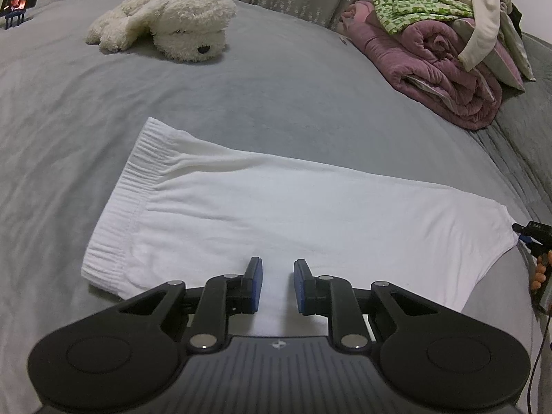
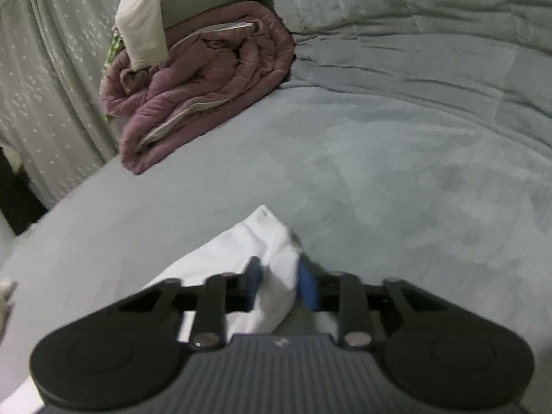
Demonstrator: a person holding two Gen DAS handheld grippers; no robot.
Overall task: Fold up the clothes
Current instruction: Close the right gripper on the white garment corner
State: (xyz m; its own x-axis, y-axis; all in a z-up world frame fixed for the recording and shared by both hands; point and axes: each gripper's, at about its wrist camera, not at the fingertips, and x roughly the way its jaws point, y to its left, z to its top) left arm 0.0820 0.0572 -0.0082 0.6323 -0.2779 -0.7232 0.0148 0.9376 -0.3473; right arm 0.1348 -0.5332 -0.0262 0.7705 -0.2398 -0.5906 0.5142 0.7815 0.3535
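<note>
A white cotton garment with a ribbed elastic waistband (image 1: 262, 214) lies flat and smooth on the grey bed (image 1: 262, 100), waistband to the left. The left gripper (image 1: 277, 284) hangs over its near edge, fingers slightly apart, grasping nothing. The right gripper (image 2: 279, 284) is clenched on the garment's bunched right corner.

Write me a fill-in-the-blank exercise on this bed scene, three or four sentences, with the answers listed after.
1. The garment spread flat on the grey bed is ____ in colour.
2. The plush toy lying near the far side of the bed is a ____.
3. The right gripper has a ____ of the garment between its fingers.
4. The green patterned cloth lies on top of the rolled ____ quilt.

Missing words: white; dog; corner; purple
</note>
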